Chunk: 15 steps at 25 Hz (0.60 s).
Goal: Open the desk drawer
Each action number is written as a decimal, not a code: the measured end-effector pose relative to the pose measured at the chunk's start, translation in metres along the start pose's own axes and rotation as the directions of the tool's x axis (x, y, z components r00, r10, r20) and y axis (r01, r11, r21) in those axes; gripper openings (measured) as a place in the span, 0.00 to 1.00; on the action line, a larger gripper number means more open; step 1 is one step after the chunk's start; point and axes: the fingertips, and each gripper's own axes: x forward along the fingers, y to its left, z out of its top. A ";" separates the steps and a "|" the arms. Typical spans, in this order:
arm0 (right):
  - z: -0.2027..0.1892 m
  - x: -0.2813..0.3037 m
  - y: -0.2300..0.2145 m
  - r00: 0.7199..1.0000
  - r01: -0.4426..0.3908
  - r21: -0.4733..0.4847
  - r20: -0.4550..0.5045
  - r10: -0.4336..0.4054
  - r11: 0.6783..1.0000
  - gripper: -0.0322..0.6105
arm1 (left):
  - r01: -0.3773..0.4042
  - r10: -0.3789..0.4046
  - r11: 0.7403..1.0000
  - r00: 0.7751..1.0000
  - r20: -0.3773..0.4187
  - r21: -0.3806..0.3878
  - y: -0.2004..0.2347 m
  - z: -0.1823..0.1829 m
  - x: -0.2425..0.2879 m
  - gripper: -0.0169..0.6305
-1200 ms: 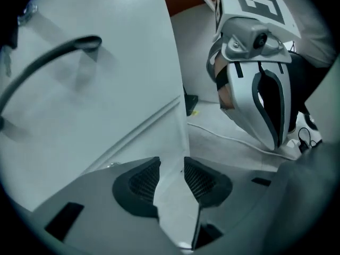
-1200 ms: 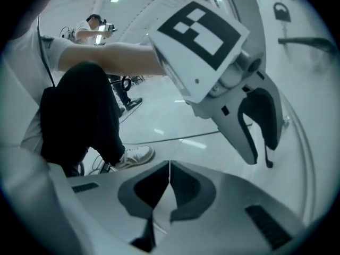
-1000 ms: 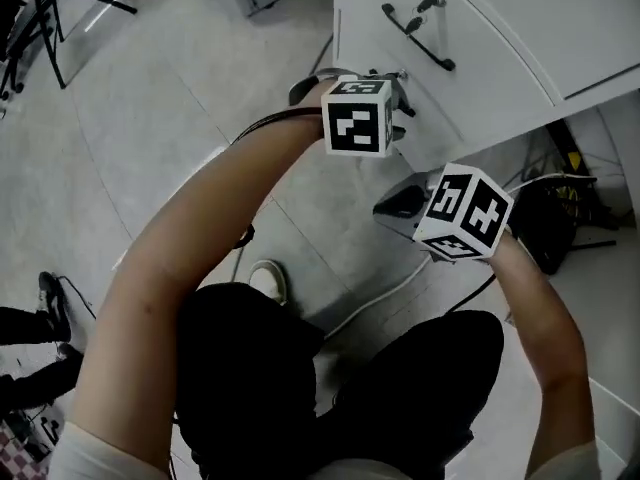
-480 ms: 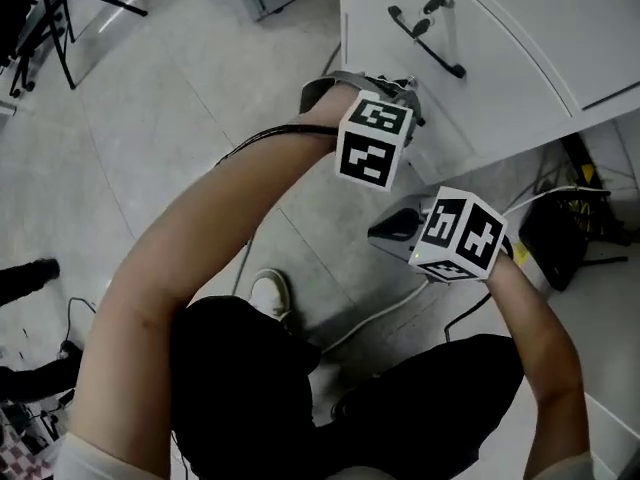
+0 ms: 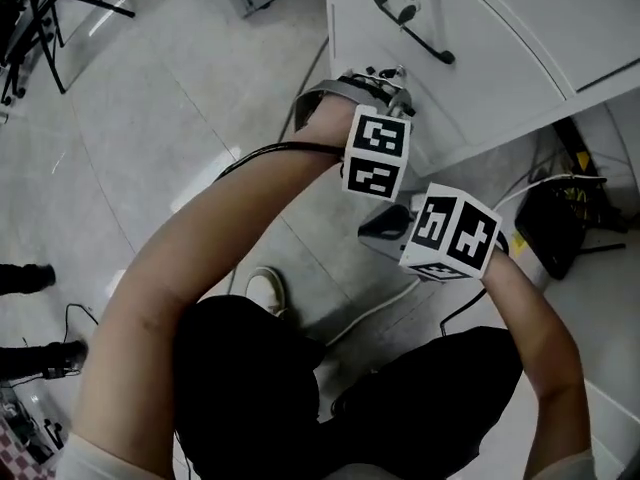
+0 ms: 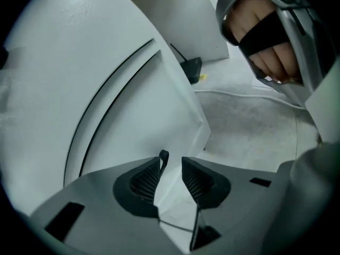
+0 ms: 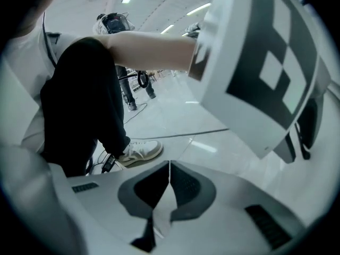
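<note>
- At the top right of the head view, the white drawer point(image 5: 480, 58) sits closed, and nothing touches its black handle point(image 5: 410, 28).
- Left gripper point(image 6: 171, 164) points down at the drawer front, close to the handle. Its jaws have just been closing and stand slightly apart with nothing clamped between them.
- Right gripper point(image 7: 169, 166) hangs beside it over the floor point(image 5: 180, 118), jaws together and empty.
</note>
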 end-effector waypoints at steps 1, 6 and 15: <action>-0.002 0.000 0.001 1.000 -0.001 0.001 -0.002 0.001 1.000 0.07 | -0.003 0.003 1.000 1.000 -0.008 -0.018 0.000 -0.001 0.001 0.21; -0.010 -0.003 0.007 1.000 0.001 0.004 -0.013 -0.001 1.000 0.07 | -0.029 0.026 0.998 0.998 -0.059 -0.050 0.004 -0.006 0.006 0.21; -0.015 -0.007 0.019 1.000 -0.003 -0.018 -0.023 0.003 1.000 0.08 | -0.051 0.075 0.984 0.988 -0.137 0.173 -0.001 -0.011 0.014 0.21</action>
